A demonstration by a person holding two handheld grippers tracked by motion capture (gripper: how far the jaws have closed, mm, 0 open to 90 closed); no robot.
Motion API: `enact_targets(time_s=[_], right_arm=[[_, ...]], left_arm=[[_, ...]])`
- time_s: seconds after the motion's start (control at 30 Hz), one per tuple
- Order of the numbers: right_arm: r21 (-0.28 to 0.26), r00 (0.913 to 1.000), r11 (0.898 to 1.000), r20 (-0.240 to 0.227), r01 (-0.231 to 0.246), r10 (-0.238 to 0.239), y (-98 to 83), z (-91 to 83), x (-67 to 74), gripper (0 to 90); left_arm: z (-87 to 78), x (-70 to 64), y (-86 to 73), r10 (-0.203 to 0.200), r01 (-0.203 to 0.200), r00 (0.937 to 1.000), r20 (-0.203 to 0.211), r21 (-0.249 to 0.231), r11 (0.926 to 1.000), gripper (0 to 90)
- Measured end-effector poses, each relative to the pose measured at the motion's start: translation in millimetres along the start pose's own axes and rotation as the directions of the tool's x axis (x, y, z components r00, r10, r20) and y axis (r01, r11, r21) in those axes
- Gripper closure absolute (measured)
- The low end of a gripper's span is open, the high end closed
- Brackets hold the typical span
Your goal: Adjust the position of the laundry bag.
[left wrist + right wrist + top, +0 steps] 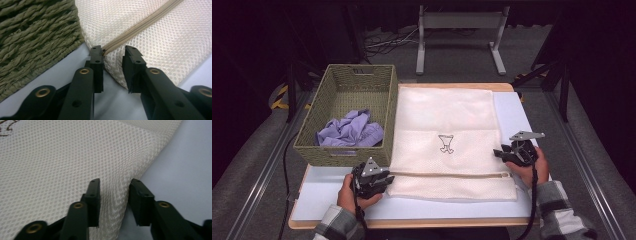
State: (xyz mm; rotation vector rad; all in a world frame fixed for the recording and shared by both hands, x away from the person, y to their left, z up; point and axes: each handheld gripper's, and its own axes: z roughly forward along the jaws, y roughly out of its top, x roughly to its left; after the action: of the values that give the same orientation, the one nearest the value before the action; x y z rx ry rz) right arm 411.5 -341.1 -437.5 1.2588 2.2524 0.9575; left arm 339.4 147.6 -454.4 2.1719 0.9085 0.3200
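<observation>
Pale table across the middle of the high view, wooden edge showing at its near and far sides. Cream mesh laundry bag flat on it at centre, a small dark emblem printed mid-bag and a tan zipper running across near its lower edge. Woven basket at centre left, its right wall right against the bag's left edge, a crumpled lavender cloth lying inside toward the lower half. Metal stand on the floor beyond the table, at the top of the frame. Left gripper held in a hand at lower left of the high view, at the bag's lower left corner, just below the basket. In the left gripper view, jaws spread apart, the corner of the mesh bag lying between them, the left tip touching the end of the zipper, basket weave at upper left. Right gripper held in a hand at centre right of the high view, at the bag's right edge just above the zipper line. In the right gripper view, jaws spread apart on either side of a raised fold of mesh at the bag's edge, not pinching it, bare table at the right, part of the emblem at upper left.
</observation>
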Motion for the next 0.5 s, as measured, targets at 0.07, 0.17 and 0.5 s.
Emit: enact_targets(time_s=[0.07,0.17,0.5], right_arm=[[-0.002,1.0000,1.000,-0.007,-0.002,0.002,-0.3,-0.1,0.1,76.9],[-0.003,0.9999,1.000,-0.010,-0.001,0.001,-0.3,-0.2,0.0,81.8],[0.002,0.9997,1.000,0.007,0.024,-0.024,1.7,-1.4,0.4,86.2]], left_arm=[[0.5,0.3,0.5,-0.012,0.012,0.9999,0.010,-0.001,0.9999,76.8],[1.1,0.5,1.4,-0.018,0.018,0.9998,0.012,0.001,0.9998,80.2],[5.4,-1.0,6.1,-0.024,0.024,0.9997,0.005,0.000,0.9997,84.5]])
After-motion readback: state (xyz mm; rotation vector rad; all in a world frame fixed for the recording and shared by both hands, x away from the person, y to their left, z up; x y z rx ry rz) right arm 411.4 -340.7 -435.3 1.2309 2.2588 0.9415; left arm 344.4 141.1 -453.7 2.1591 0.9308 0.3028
